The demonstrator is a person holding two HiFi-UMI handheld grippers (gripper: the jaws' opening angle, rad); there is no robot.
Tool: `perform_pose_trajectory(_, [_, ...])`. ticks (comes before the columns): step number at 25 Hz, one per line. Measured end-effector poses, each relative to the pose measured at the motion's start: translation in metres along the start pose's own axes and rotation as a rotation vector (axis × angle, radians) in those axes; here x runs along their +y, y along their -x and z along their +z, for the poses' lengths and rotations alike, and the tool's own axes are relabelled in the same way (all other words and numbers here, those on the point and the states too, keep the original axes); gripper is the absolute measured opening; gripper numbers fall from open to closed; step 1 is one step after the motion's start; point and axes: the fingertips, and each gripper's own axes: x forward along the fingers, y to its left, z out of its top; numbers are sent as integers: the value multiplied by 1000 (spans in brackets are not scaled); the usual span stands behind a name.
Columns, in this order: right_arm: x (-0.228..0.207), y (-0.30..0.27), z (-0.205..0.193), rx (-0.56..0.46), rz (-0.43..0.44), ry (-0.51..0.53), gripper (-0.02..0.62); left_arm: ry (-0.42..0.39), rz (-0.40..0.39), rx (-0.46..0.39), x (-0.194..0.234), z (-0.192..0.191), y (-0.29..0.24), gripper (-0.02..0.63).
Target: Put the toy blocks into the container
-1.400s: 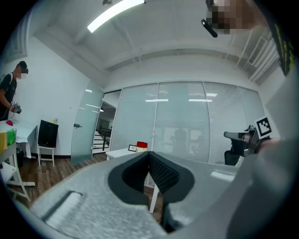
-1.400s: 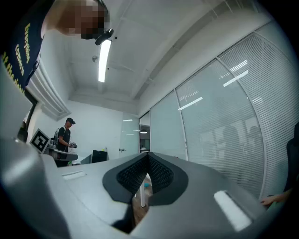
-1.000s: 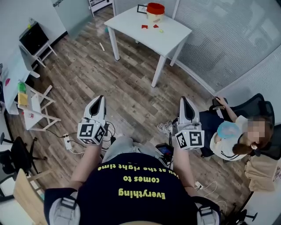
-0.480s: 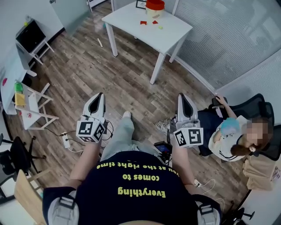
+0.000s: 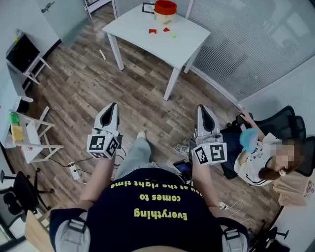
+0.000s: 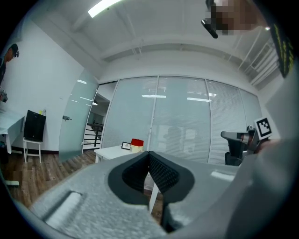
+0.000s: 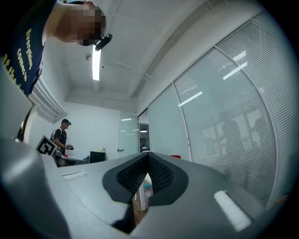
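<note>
Far ahead in the head view stands a white table (image 5: 147, 42). On it are a red-rimmed container (image 5: 165, 9), two red blocks (image 5: 152, 31) and a yellow-green block (image 5: 173, 35). My left gripper (image 5: 112, 107) and right gripper (image 5: 201, 109) are held level above the wood floor, well short of the table. Both are shut with nothing between the jaws. In the left gripper view the jaws (image 6: 149, 154) meet at the tip, and the table (image 6: 112, 151) with the container (image 6: 137, 145) shows beyond them. In the right gripper view the gripper (image 7: 148, 157) is closed the same way.
A person sits in a black office chair (image 5: 288, 123) at the right, close to my right gripper. White racks (image 5: 30, 140) and a power strip with cables (image 5: 75, 170) lie at the left. A blinds-covered glass wall (image 5: 256, 44) runs behind the table. Another person (image 7: 60, 137) stands far off.
Both grippers have travelled forward over the floor towards the table, which now sits lower and nearer in the head view. The wearer's leg has stepped forward. Both stay shut.
</note>
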Motion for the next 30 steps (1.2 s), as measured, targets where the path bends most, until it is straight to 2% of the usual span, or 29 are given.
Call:
perform_pose_trajectory(13, [-32,-125,-12,20,-50,4,5,-5,-94,5,55,27,-142,-1])
perform_pose_trajectory(30, [-43,-234,-38,31,-80,-1,5,1,-122,34,128,25,-227,0])
